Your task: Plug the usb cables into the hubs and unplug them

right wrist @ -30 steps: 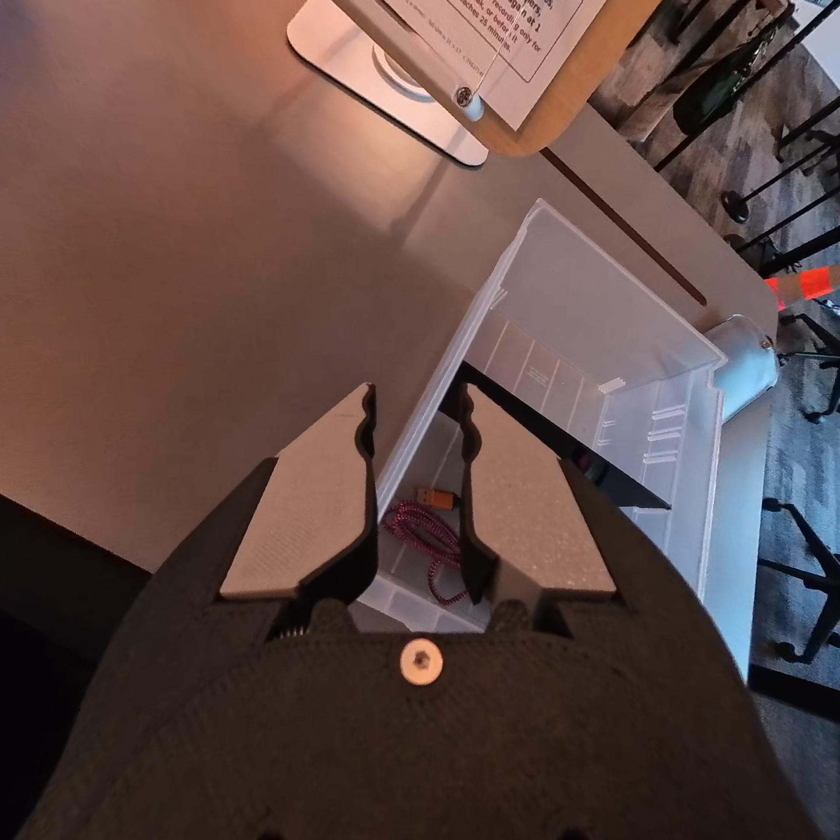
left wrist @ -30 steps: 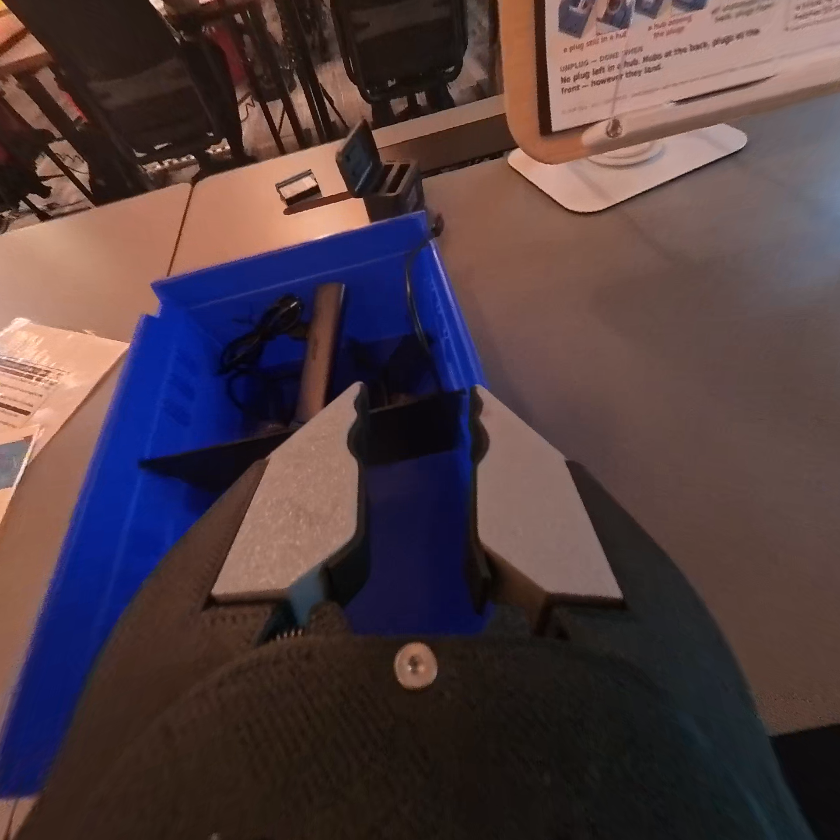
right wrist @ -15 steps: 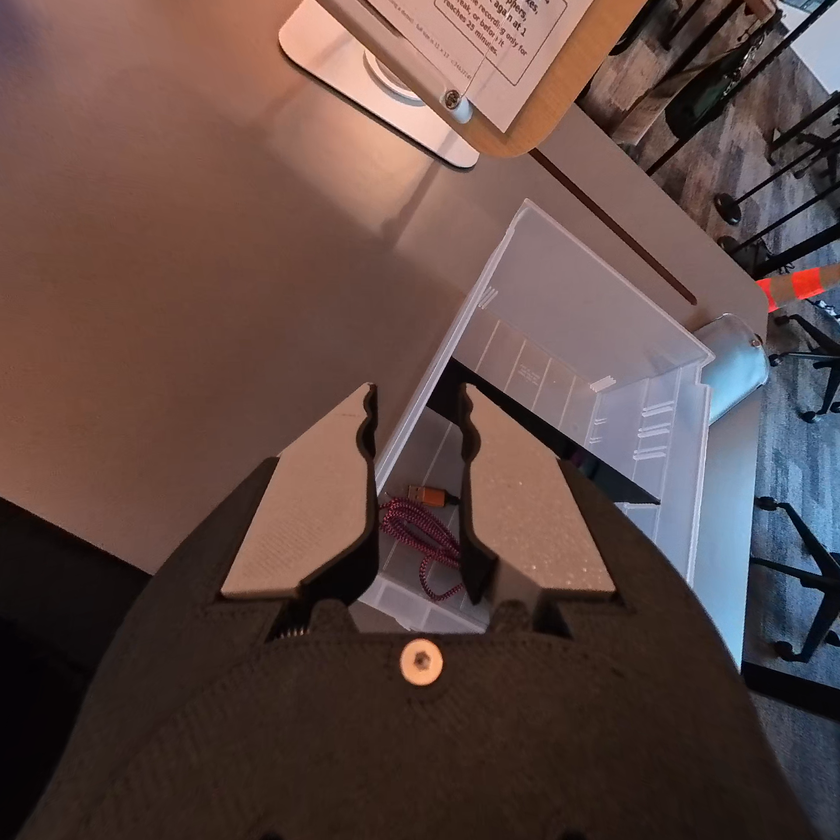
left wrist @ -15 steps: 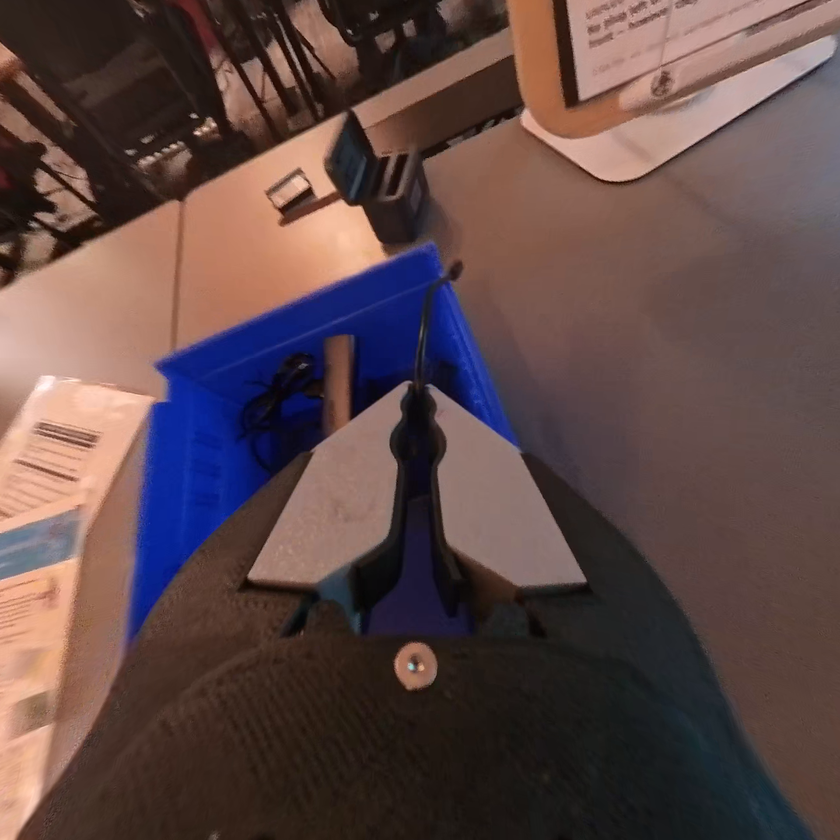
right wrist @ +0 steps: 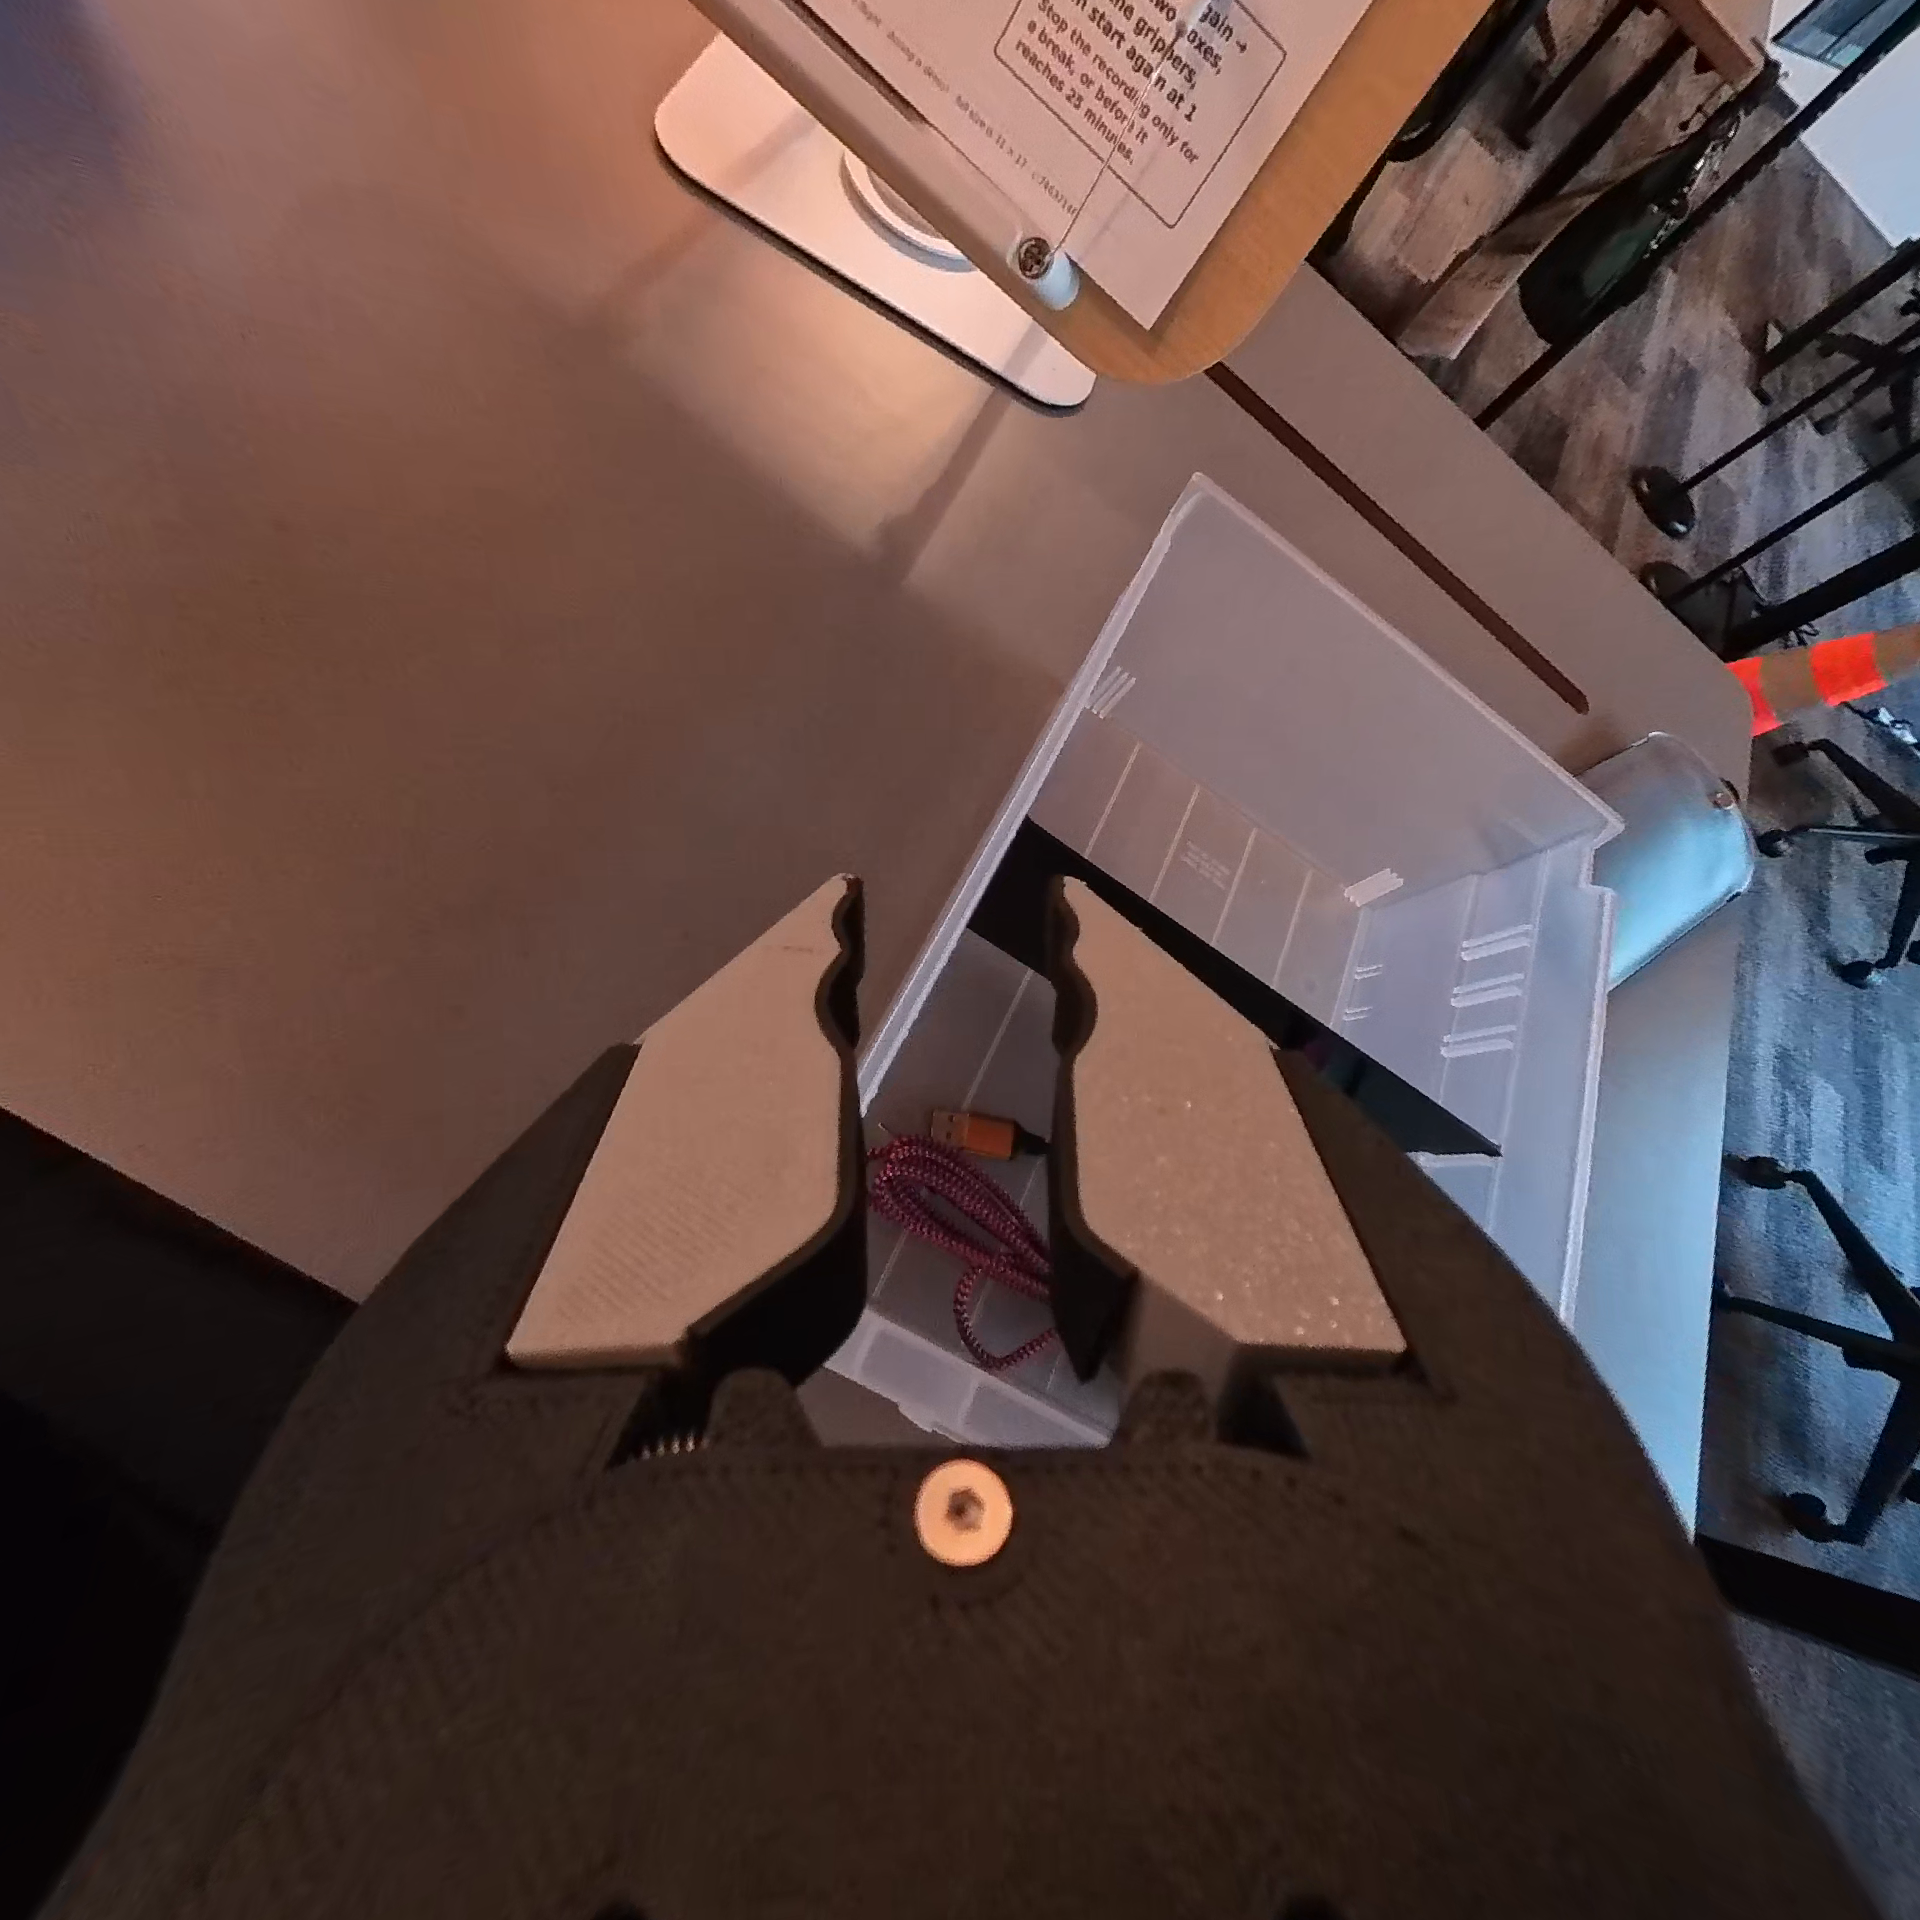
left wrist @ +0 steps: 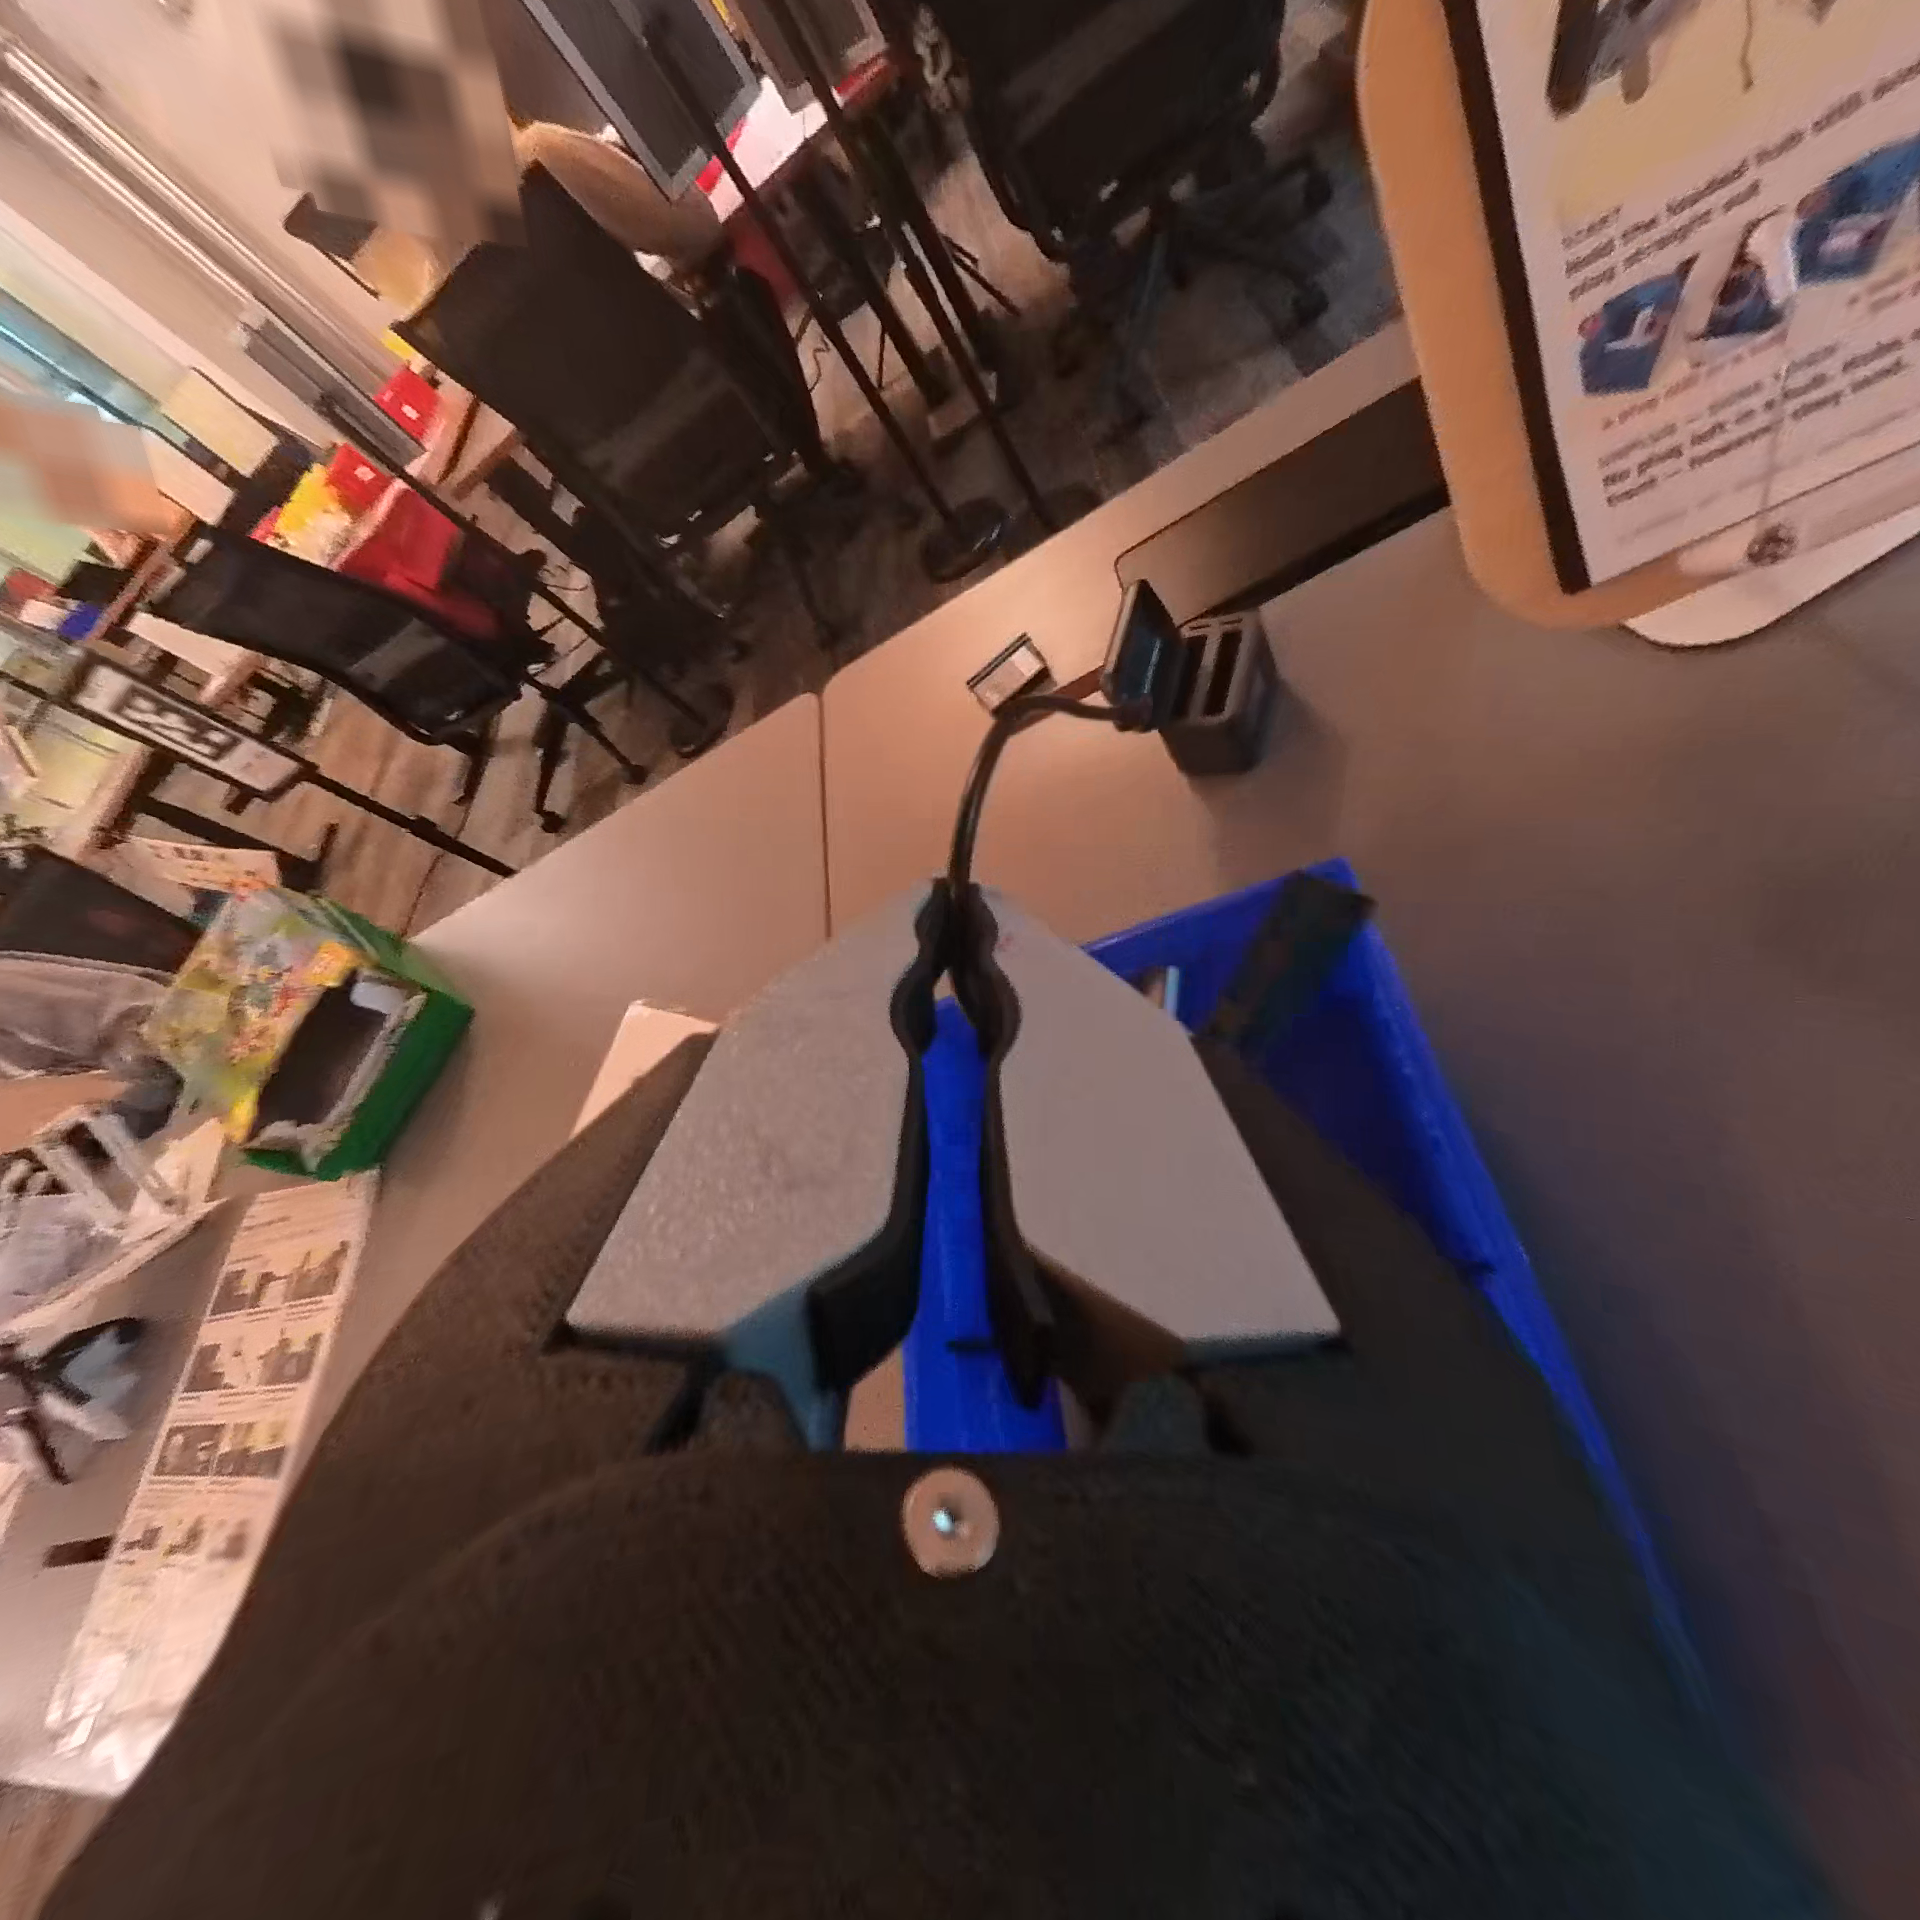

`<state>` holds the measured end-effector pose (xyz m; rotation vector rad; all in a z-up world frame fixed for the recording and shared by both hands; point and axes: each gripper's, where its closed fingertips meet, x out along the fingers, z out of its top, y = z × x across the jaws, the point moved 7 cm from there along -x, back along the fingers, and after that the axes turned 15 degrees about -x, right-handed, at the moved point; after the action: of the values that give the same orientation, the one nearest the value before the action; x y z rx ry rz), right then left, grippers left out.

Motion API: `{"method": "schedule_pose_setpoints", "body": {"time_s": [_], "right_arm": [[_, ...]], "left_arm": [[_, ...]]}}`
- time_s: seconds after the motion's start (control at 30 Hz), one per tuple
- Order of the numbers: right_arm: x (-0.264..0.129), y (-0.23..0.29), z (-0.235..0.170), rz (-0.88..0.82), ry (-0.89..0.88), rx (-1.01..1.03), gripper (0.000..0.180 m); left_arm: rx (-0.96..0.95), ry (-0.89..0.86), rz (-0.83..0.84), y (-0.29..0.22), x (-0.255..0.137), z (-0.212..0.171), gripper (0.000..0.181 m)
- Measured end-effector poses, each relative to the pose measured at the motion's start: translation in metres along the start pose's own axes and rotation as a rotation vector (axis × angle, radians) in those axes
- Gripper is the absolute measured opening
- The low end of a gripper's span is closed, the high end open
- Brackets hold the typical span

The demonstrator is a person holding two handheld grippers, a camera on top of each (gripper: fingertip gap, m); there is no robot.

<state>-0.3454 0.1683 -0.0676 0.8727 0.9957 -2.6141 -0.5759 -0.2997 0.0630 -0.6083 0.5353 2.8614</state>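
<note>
In the left wrist view my left gripper (left wrist: 951,914) is shut on a black cable (left wrist: 977,790) and holds it raised over the blue bin (left wrist: 1392,1101). The cable curves up and forward from the fingertips; its plug end (left wrist: 1081,710) shows past them. In the right wrist view my right gripper (right wrist: 951,914) is open and empty, above the near left wall of the clear plastic bin (right wrist: 1382,831). A pink braided cable (right wrist: 966,1216) with an orange plug (right wrist: 977,1135) lies in that bin's near compartment, seen between my fingers.
A small black box with an open lid (left wrist: 1205,675) stands on the grey table beyond the blue bin. A sign board on a white stand (right wrist: 883,208) is at the back. Papers (left wrist: 208,1382) and a green box (left wrist: 312,1060) lie at the left. A black divider (right wrist: 1247,997) crosses the clear bin. The tips of one gripper are about 55 cm away from the tips of the other.
My left gripper closed on the black cable in the blue bin, then lifted it up and tilted. My right gripper stayed open and barely shifted over the clear bin.
</note>
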Motion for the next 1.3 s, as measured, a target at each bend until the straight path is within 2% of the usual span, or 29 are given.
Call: {"method": "schedule_pose_setpoints", "body": {"time_s": [0.23, 0.53, 0.7, 0.87, 1.2, 1.3], "right_arm": [[-0.004, 0.001, 0.002, 0.005, -0.018, -0.003, 0.032], [-0.002, 0.002, 0.001, 0.015, -0.014, -0.004, 0.032], [0.003, 0.004, 0.002, 0.023, -0.002, -0.014, 0.032], [0.005, 0.006, 0.002, 0.029, 0.004, -0.015, 0.032], [0.004, 0.007, 0.002, 0.033, -0.002, -0.019, 0.031], [0.003, 0.006, 0.001, 0.034, -0.005, -0.015, 0.031]], "left_arm": [[-0.017, 0.008, -0.024, -0.001, 0.001, -0.012, 0.000], [-0.047, 0.162, -0.084, 0.003, 0.036, -0.064, 0.001], [-0.085, 0.238, -0.135, 0.004, 0.045, -0.087, 0.013], [-0.104, 0.240, -0.155, 0.004, 0.041, -0.093, 0.035], [-0.108, 0.230, -0.209, -0.001, 0.035, -0.091, 0.032], [-0.072, 0.283, -0.213, -0.003, 0.040, -0.101, 0.031]]}}
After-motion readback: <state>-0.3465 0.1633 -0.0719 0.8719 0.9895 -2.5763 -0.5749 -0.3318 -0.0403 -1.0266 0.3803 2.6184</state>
